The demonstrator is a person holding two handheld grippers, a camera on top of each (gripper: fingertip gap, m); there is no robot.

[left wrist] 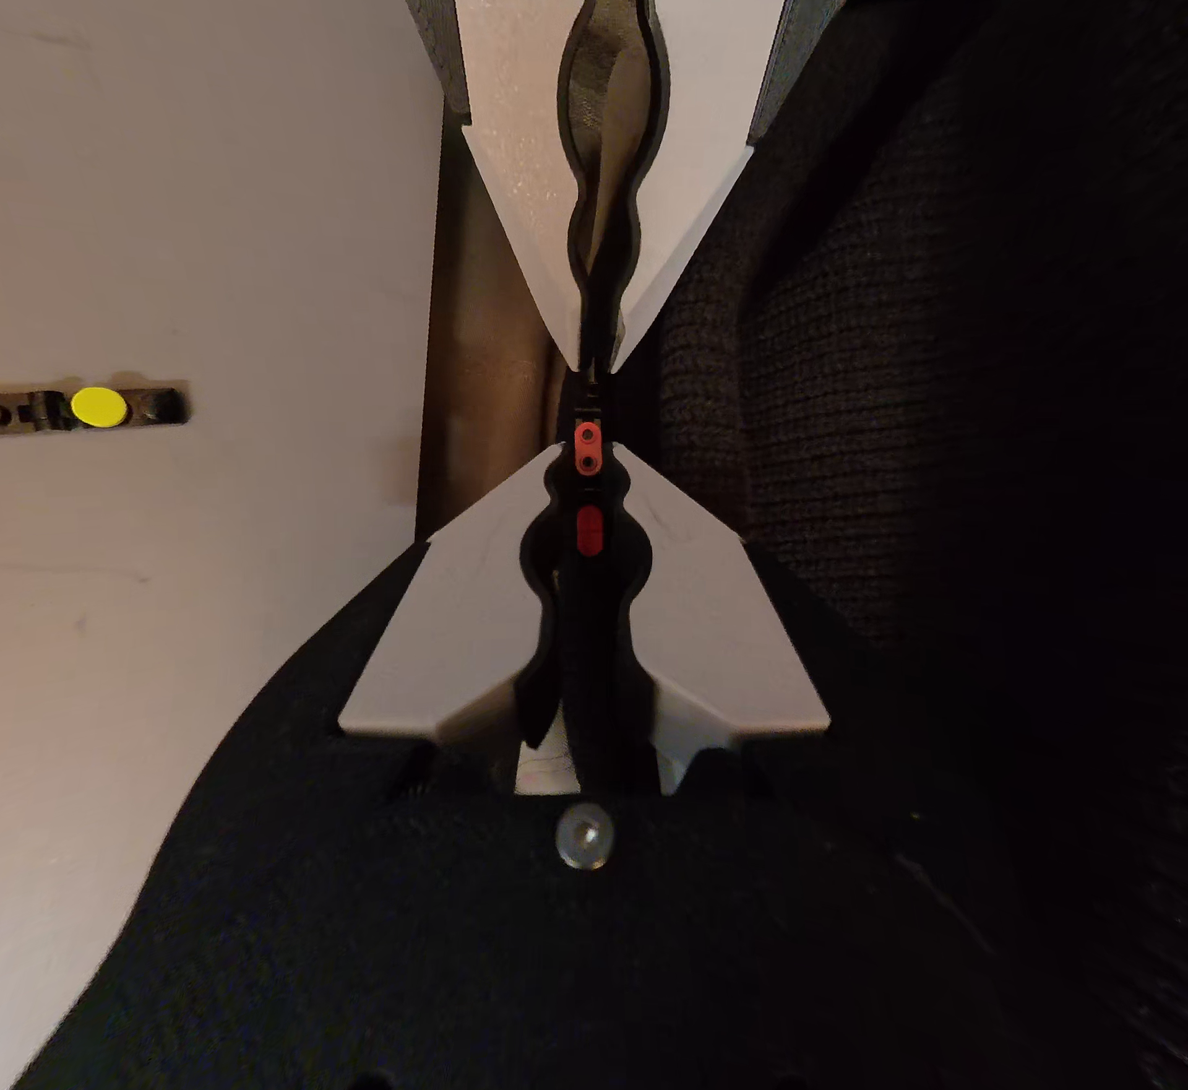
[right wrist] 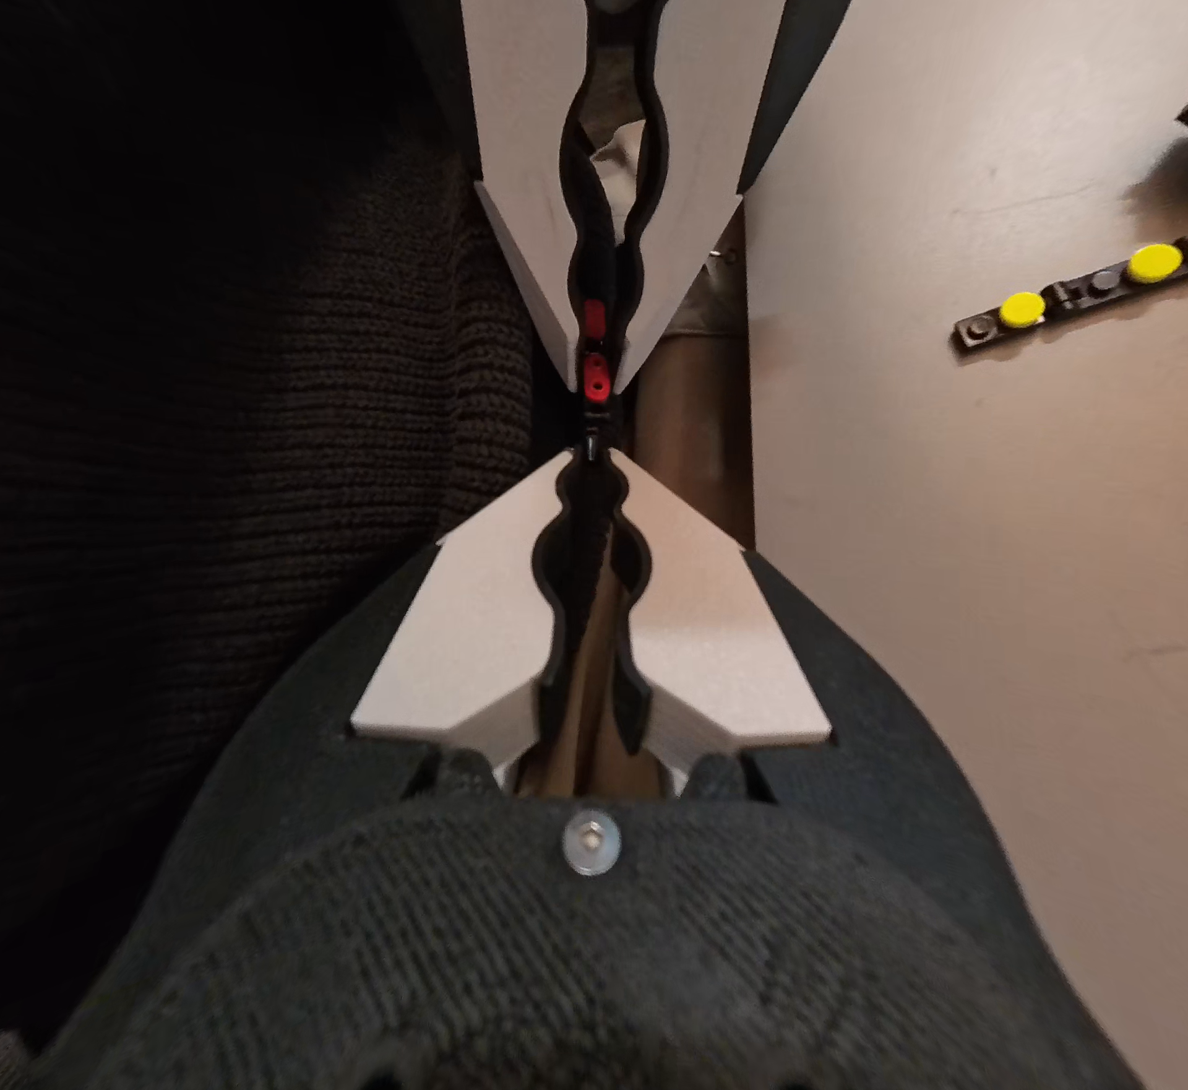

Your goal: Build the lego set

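Two grippers are meeting tip to tip just off the tabletop point(right wrist: 900, 544) edge, left gripper point(left wrist: 588, 448) and right gripper point(right wrist: 591, 454) both clamping one small black-and-red lego piece point(left wrist: 587, 448); a yellow-studded lego strip point(right wrist: 1067, 303) is lying on pale tabletop, well apart.

red lego pcs point(left wrist: 588, 448) | yellow studs point(right wrist: 1157, 262) on blk strip point(right wrist: 1061, 307) | white table point(left wrist: 193, 191)
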